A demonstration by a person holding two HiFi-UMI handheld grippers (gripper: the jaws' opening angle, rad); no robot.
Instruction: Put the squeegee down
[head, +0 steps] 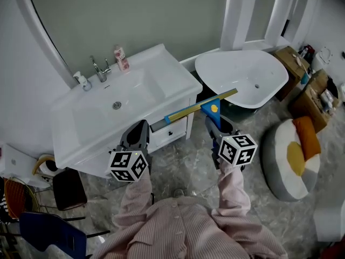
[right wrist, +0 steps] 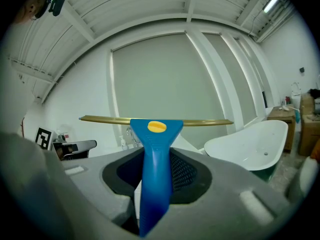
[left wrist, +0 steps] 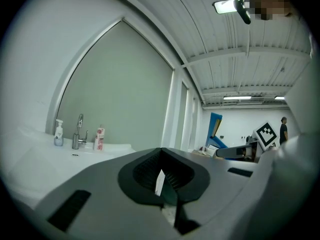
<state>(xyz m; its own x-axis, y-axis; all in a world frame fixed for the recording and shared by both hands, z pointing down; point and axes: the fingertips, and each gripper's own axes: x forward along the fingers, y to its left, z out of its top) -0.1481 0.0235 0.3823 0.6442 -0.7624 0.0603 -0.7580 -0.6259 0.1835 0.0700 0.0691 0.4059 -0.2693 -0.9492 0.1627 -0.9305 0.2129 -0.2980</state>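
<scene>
Squeegee [right wrist: 155, 149]: handle clamped in right tongs [head: 215, 124], blade level out front, near vanity tabletop [head: 171, 77], probably to lay flat.
Left tongs [left wrist: 162, 178]: narrow, empty; one hand suffices.

White vanity [head: 81, 128] with tap [head: 99, 69] at far left, white bathtub [head: 242, 77] to its right, grey-green arched wall [head: 135, 15] behind, grey marbled floor [head: 183, 169], round grey and yellow cushion [head: 294, 155] right, cardboard boxes [head: 310, 93] far right, dark chair [head: 67, 190] near left, ribbed white ceiling [left wrist: 200, 29] with strip lights [left wrist: 227, 5]
</scene>
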